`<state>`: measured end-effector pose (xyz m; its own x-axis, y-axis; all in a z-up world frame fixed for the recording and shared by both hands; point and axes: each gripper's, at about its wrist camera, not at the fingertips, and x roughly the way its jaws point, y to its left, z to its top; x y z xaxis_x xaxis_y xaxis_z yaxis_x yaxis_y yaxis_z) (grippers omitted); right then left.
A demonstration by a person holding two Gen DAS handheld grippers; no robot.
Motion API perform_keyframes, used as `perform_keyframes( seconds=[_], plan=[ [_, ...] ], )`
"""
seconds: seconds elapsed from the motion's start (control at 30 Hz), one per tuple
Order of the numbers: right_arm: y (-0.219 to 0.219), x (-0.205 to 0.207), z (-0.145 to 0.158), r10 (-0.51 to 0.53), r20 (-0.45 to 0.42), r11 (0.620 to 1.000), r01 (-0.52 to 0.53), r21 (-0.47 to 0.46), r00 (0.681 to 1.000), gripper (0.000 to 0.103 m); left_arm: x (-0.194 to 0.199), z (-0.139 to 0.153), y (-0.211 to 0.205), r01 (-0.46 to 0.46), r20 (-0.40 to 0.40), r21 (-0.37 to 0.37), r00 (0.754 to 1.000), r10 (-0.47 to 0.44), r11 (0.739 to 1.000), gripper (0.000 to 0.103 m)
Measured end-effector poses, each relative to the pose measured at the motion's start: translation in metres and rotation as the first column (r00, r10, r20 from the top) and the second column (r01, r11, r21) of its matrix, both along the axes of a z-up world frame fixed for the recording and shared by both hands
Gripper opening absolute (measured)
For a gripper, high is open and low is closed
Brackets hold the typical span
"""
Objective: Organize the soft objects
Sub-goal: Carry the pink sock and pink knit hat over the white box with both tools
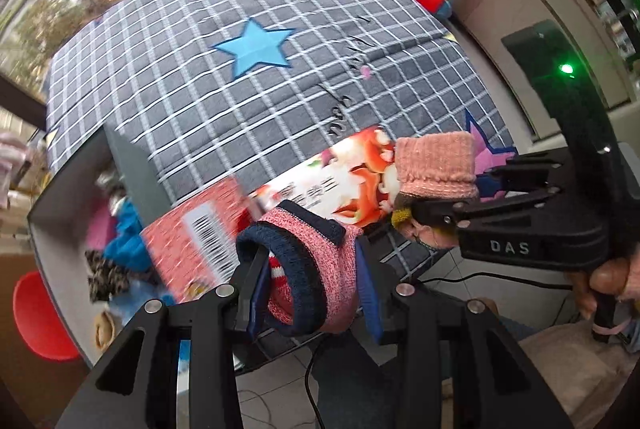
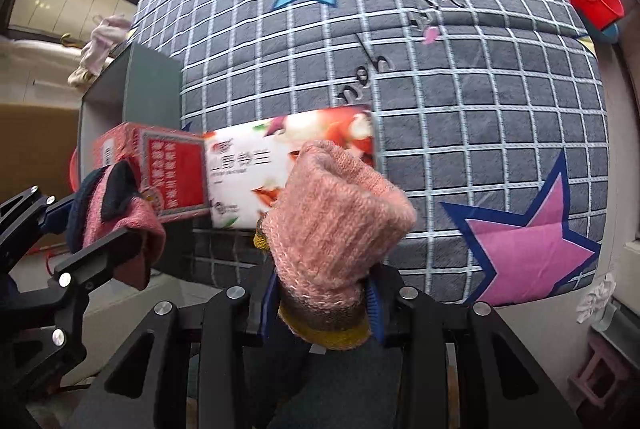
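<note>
The left gripper [image 1: 306, 293] is pinching a red-and-navy sock [image 1: 316, 269] while the right gripper [image 2: 320, 303] is pinching a pink sock [image 2: 336, 229], likely for pairing or sorting above the bench [image 2: 460, 89].

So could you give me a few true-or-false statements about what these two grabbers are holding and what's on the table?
1. The left gripper has its jaws shut on a red sock with navy cuff. True.
2. The right gripper is empty. False: it clamps a pink knitted sock.
3. The checked cloth shows a blue star. True.
4. The printed carton is plain brown. False: it is red and white with pictures.
</note>
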<state>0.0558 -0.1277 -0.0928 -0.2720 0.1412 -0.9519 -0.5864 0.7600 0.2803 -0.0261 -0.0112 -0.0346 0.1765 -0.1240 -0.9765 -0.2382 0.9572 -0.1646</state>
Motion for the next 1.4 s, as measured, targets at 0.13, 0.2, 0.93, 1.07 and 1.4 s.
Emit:
perform_keyframes(
  seconds=[0.13,0.2,0.93,1.07,1.4],
  plan=[
    [0.02,-0.012,0.016,0.055,0.025,0.998,-0.055,0.025,0.998,0.037,-0.018,0.008,0.019,-0.079,0.025,0.002,0.997,0.079,0.997,0.042],
    [0.03,-0.016,0.026,0.076,0.041,0.996,-0.078,0.038,0.996,0.037,-0.026,0.011,0.027,-0.111,0.038,0.008,0.993,0.111,0.994,0.042],
    [0.142,-0.075,0.08,0.325,0.141,0.931,-0.343,0.125,0.935,0.037,-0.13,0.007,0.118,-0.476,0.054,0.035,0.879,0.474,0.879,0.042],
    [0.161,-0.088,0.082,0.364,0.136,0.914,-0.382,0.139,0.921,0.037,-0.144,0.006,0.133,-0.518,0.053,0.036,0.855,0.516,0.855,0.042],
    [0.209,-0.116,0.079,0.444,0.131,0.873,-0.461,0.16,0.886,0.037,-0.155,0.001,0.155,-0.581,0.063,0.051,0.813,0.578,0.812,0.042]
  ],
)
